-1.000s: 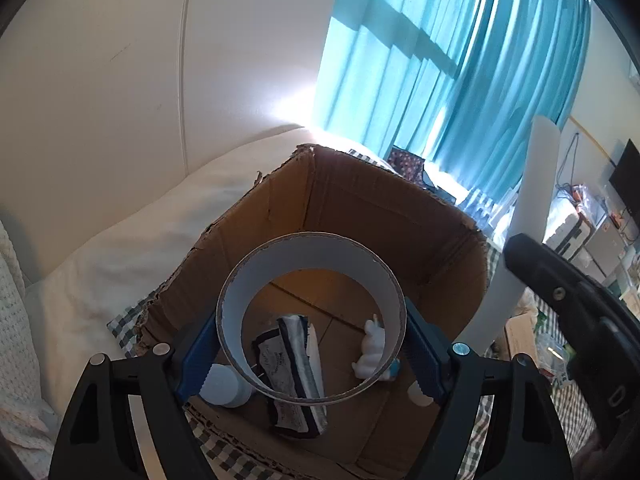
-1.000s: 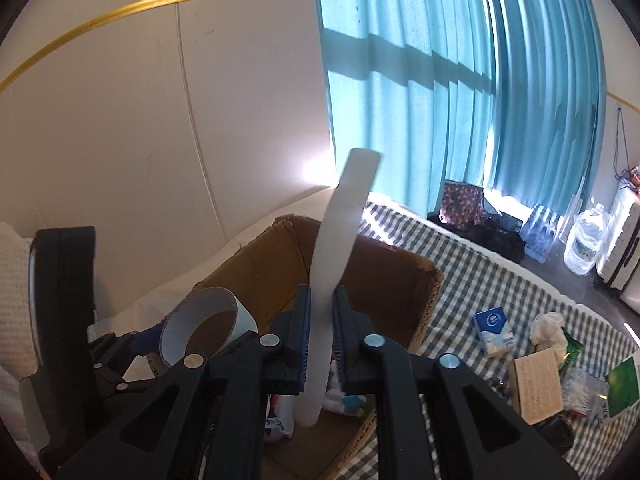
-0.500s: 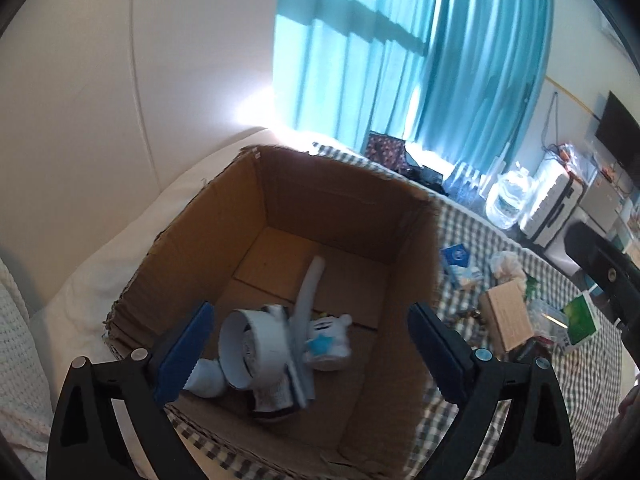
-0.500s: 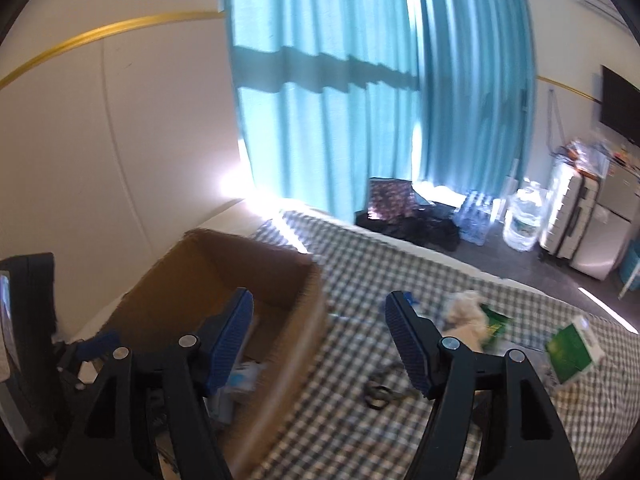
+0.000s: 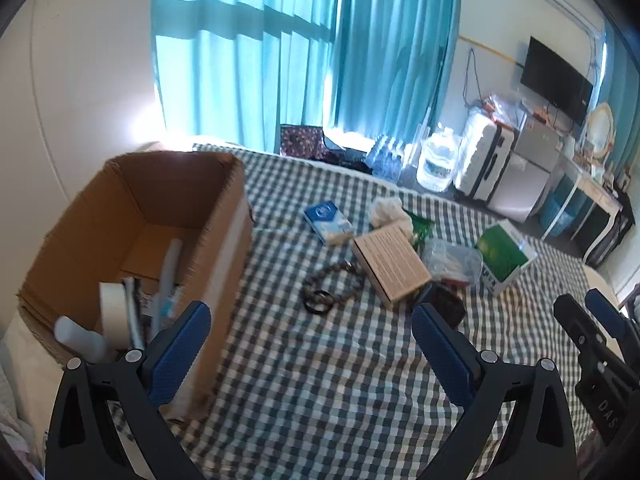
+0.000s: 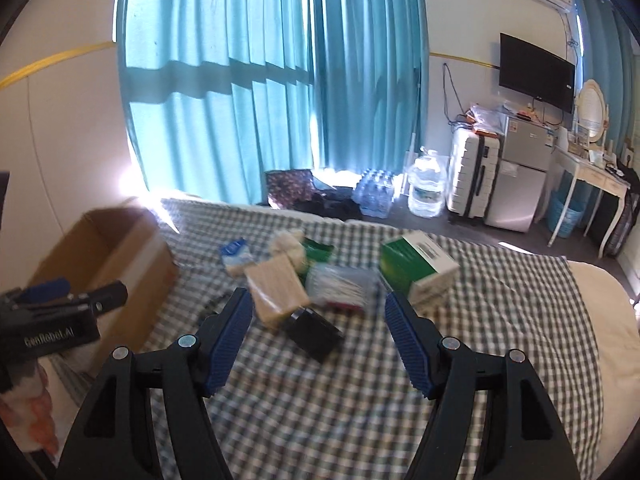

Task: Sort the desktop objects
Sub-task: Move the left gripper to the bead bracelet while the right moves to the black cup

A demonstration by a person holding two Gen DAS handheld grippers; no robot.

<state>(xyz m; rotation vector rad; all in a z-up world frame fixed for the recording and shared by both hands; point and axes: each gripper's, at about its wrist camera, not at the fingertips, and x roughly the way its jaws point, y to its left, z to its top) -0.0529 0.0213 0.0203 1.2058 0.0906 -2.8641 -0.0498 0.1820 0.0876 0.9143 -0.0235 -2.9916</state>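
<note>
The brown cardboard box (image 5: 132,216) stands at the left on the checked cloth (image 5: 320,380). Inside it lie a white tape roll (image 5: 112,312), a long white strip (image 5: 170,268) and a white bottle (image 5: 76,334). My left gripper (image 5: 308,312) hovers just right of the box, its jaws opening with nothing between them. My right gripper (image 6: 317,296) is open and empty, pointing at a pile: a brown flat box (image 6: 276,284), a black item (image 6: 312,332), a clear pack (image 6: 340,284) and a green box (image 6: 416,266). A bead string with a black ring (image 5: 320,296) lies nearer the box.
A blue-white pack (image 5: 328,222) and a white soft lump (image 5: 390,210) lie behind the pile. Beyond the bed's far edge are teal curtains (image 6: 280,80), a large water bottle (image 6: 426,188), a white suitcase (image 6: 474,172) and a small fridge (image 6: 520,176).
The left gripper released the tape roll and the right released the white strip; both now lie in the box. Both grippers swung right, away from the box toward the pile, with jaws spread.
</note>
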